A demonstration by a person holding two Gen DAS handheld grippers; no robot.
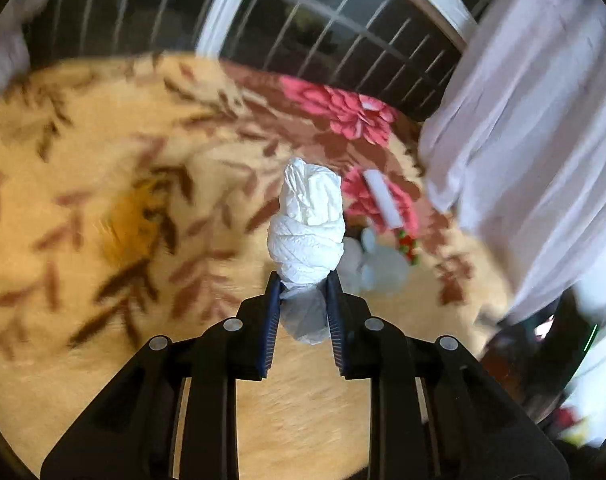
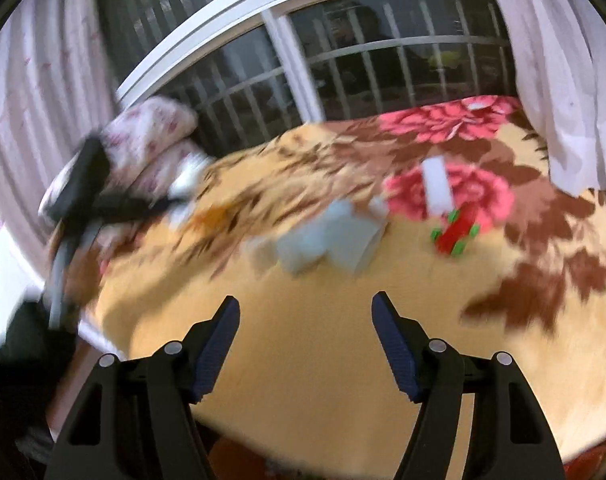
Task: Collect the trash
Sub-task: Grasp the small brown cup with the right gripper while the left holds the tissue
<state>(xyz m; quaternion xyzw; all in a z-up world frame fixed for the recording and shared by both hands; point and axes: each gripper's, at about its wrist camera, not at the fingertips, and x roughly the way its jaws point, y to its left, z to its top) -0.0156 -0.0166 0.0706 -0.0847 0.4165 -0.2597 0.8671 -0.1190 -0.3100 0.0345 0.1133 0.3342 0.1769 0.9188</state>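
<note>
One crumpled tissue is pinched upright in the left hand-held gripper.

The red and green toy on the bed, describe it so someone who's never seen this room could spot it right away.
Start at the blanket with its big pink flowers under the barred window. At the near edge of the closer pink flower lies the small toy. It is the only red and green thing there; the white stick and crumpled pale papers beside it are colourless.

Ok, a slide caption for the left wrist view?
Left gripper clamps a crumpled white tissue wad above the floral yellow blanket.
</note>
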